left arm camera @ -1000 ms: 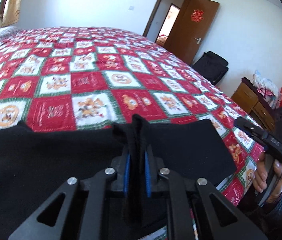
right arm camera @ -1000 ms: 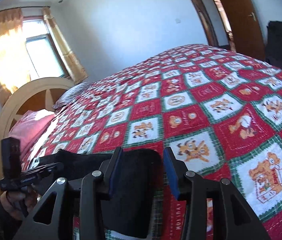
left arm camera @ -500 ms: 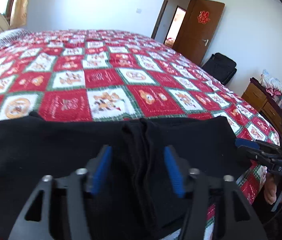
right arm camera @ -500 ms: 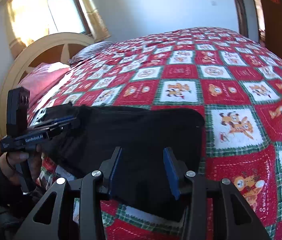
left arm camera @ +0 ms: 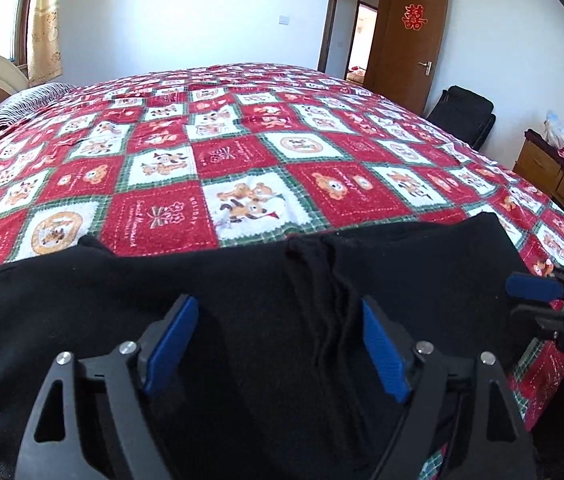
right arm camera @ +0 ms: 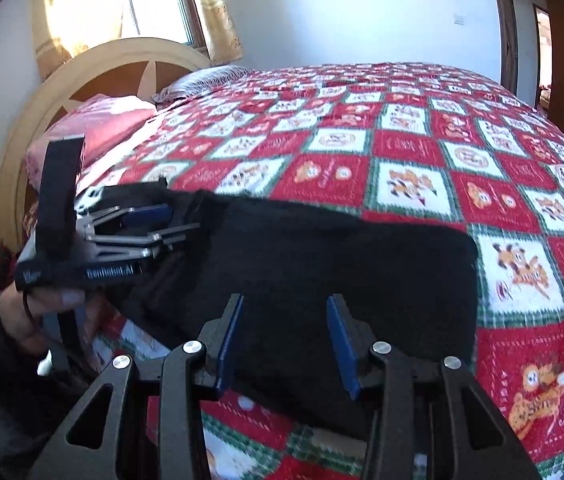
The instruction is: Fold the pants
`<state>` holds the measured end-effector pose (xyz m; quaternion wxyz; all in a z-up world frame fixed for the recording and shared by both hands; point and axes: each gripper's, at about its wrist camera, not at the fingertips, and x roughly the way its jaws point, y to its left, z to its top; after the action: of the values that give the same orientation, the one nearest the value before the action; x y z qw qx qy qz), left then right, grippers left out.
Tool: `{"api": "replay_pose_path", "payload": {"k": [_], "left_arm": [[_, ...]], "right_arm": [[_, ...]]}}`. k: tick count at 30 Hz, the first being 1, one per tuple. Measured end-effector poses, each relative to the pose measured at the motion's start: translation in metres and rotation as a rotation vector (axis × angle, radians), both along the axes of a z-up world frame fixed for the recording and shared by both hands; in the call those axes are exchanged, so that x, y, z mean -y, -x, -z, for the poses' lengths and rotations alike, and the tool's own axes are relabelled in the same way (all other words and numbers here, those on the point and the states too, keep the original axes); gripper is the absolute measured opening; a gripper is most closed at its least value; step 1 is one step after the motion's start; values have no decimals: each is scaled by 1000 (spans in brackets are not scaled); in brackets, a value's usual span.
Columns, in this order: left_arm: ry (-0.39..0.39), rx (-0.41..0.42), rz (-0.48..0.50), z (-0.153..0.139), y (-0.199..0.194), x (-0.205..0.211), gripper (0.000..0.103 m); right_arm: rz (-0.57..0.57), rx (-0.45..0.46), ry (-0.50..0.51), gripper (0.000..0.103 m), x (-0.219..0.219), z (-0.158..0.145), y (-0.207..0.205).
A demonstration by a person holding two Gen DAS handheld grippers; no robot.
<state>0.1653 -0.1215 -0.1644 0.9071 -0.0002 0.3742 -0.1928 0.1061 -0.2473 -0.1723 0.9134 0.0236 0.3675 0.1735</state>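
Black pants (left arm camera: 241, 320) lie folded along the bed's (left arm camera: 241, 168) near edge, lower frame; my left gripper (left arm camera: 277, 340) is opening over a raised crease, my right gripper (right arm camera: 282, 344) hovers parted, empty.

A bed covered by a red, white and green patchwork quilt (left arm camera: 241, 168) with cartoon animal squares fills the middle of the frame. A curved cream headboard (right arm camera: 93, 68) and a curtained window (right arm camera: 153, 4) sit upper left, an open brown door (left arm camera: 414, 36) upper right. A wooden dresser (left arm camera: 554, 176) stands at the right edge, a black bag (left arm camera: 462, 116) near it.
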Motion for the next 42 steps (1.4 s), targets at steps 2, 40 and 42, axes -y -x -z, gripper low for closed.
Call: {"api": "replay_pose_path", "payload": {"k": [2, 40, 42], "left_arm": [[18, -9, 0, -2, 0, -3, 84], [-117, 72, -390, -26, 35, -213, 94], [-100, 67, -457, -22, 38, -243, 94]], "right_arm": [[-18, -1, 11, 44, -15, 0, -8], [-24, 90, 42, 51, -100, -14, -58], [-23, 98, 42, 51, -101, -18, -54]]}}
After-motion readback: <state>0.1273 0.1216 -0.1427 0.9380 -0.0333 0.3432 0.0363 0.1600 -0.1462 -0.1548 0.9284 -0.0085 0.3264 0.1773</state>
